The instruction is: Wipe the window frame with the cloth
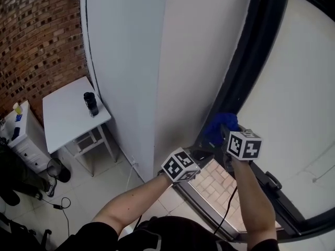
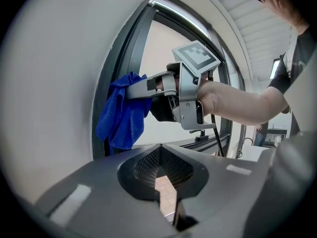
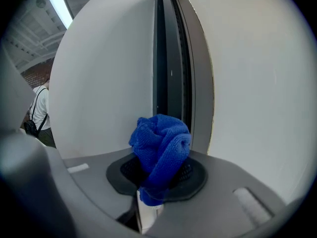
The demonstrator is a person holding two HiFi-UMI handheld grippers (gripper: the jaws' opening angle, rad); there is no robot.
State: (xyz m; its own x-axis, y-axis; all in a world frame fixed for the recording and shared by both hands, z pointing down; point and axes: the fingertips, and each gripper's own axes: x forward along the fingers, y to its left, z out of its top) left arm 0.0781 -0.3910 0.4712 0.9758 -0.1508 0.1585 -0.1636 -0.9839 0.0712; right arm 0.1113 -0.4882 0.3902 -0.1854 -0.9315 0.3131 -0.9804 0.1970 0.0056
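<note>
A crumpled blue cloth (image 1: 219, 127) is pressed against the dark window frame (image 1: 252, 51) near its lower corner. My right gripper (image 1: 226, 135) is shut on it. In the right gripper view the cloth (image 3: 161, 150) bulges up out of the jaws, with the frame's dark vertical channel (image 3: 171, 58) straight ahead. My left gripper (image 1: 203, 156) hangs just left of and below the right one, shut with nothing in it. In the left gripper view the cloth (image 2: 121, 114) hangs against the frame (image 2: 115, 73), and my left gripper (image 2: 161, 150) points at it from a short way off.
A white wall column (image 1: 157, 61) stands left of the frame. Below at the left are a white table (image 1: 65, 116) with a dark cup (image 1: 91, 103), a brick wall (image 1: 36, 30), a white cabinet (image 1: 23, 137) and a cable on the tiled floor (image 1: 60, 205).
</note>
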